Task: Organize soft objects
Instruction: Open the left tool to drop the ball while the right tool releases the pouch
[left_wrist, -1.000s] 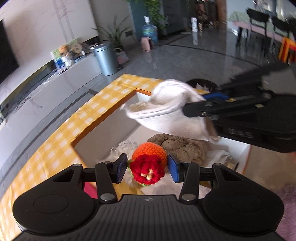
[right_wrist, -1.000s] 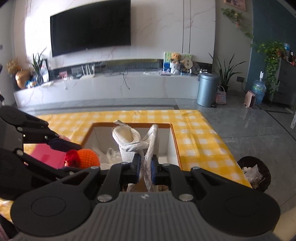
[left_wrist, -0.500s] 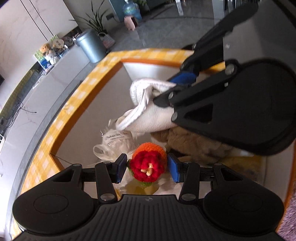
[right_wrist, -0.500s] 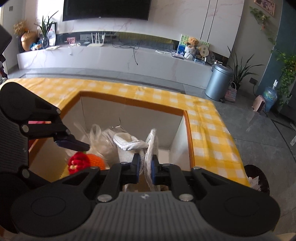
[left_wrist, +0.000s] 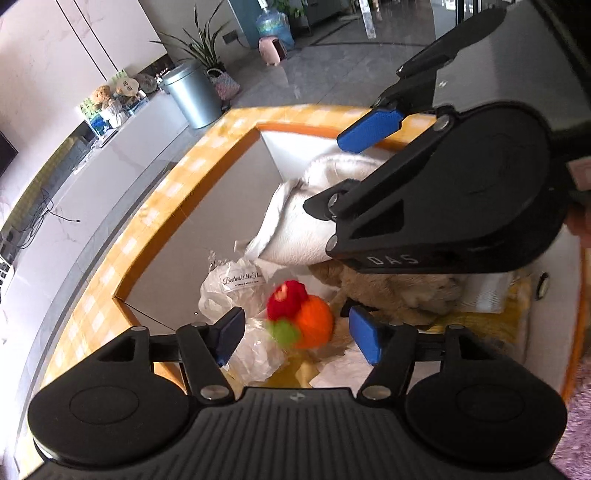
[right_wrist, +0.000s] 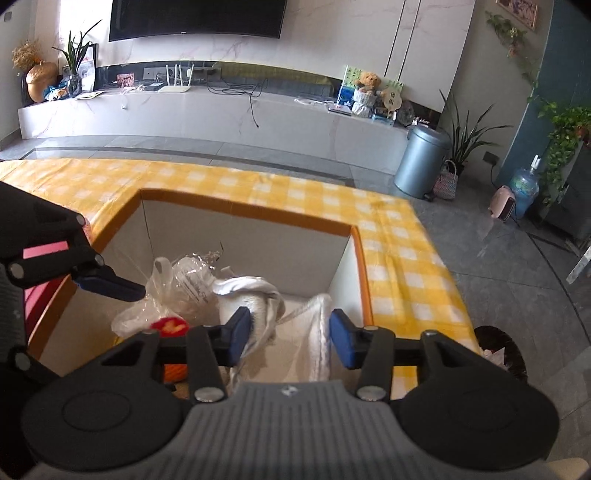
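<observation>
Jaws, left gripper (left_wrist: 297, 338): spread wide, just been opening; the knitted toy (left_wrist: 300, 319) (red flower, orange body, green leaf) lies loose between the two blue pads, touching neither, blurred. Nothing gripped

Jaws, right gripper (right_wrist: 290, 338): parted about halfway, just been opening; the white towel (right_wrist: 255, 295) sags between the pads, one fold close against the left pad and another close beside the right pad, no longer pinched

Box (right_wrist: 243, 254): white walls, orange rim, set in a yellow checked cloth (right_wrist: 402, 258); both sets of jaws point down into it

Contents, relative to left jaws: clear plastic bag (left_wrist: 236, 284) with a printed label ahead and left of the left pad; brown woolly bundle (left_wrist: 399, 291) ahead and right of the right pad, partly under the right gripper; white towel farther ahead, beyond the toy

Contents, relative to right jaws: plastic bag ahead and to the left; red top of the toy just left of the left pad, beneath the left gripper's finger
</observation>
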